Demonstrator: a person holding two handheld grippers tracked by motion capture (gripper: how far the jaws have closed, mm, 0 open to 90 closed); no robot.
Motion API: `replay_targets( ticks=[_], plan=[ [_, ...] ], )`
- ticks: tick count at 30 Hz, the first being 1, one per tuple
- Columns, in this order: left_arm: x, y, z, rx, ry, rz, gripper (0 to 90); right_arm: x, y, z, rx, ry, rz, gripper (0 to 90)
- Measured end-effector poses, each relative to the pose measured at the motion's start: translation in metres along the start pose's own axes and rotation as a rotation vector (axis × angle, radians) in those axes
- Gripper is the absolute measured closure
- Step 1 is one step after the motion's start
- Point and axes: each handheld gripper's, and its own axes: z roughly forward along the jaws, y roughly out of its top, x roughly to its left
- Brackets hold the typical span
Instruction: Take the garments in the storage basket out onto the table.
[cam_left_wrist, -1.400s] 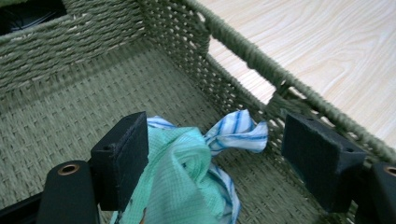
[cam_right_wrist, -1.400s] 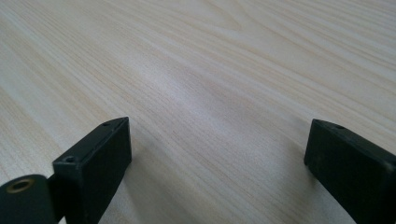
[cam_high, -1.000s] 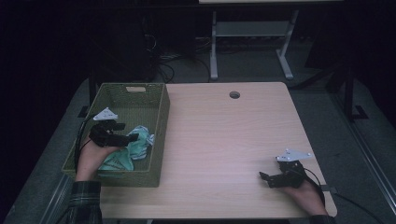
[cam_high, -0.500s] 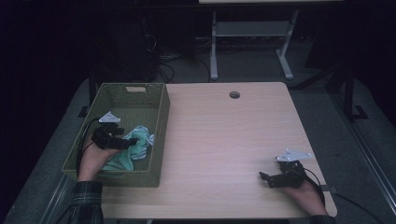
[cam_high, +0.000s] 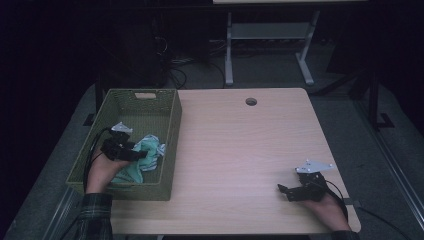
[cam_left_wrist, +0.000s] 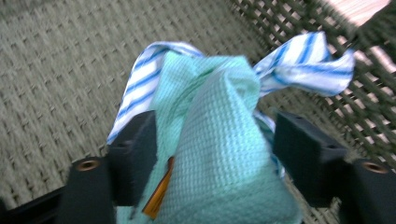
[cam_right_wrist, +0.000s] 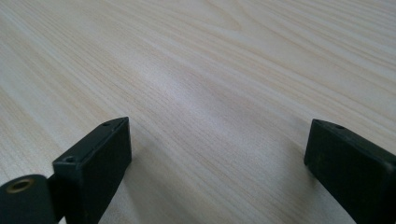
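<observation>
Left gripper, inside the green basket at 9 o'clock on the table, has just been narrowing its jaws around the teal cloth, not yet clamped, so pickup seems imminent; right gripper rests released at 4 o'clock.

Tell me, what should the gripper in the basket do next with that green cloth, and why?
Probably finish closing. The left gripper has just been closing, with the green cloth bunched between its jaws; one jaw touches it, the other seems just short. A firm pinch should come before lifting it from the basket.
</observation>
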Motion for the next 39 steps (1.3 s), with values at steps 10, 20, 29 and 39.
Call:
replay_targets(
  ticks=[10, 20, 29, 39],
  plan=[
    [0.0, 0.001, -0.001, 0.03, 0.004, -0.009, 72.5, 0.0, 0.0, 0.0, 0.0, 0.0, 0.0, 7.1],
    [-0.001, 0.002, -0.007, 0.017, -0.012, -0.022, 82.5, 0.0, 0.0, 0.0, -0.001, 0.0, 0.002, 7.1],
    [0.003, 0.003, -0.029, -0.149, -0.058, -0.054, 82.5, 0.0, 0.0, 0.0, -0.001, 0.0, 0.002, 7.1],
    [0.004, 0.006, -0.059, -0.318, -0.066, -0.09, 82.4, 0.0, 0.0, 0.0, 0.0, 0.0, 0.002, 7.1]
  ],
)
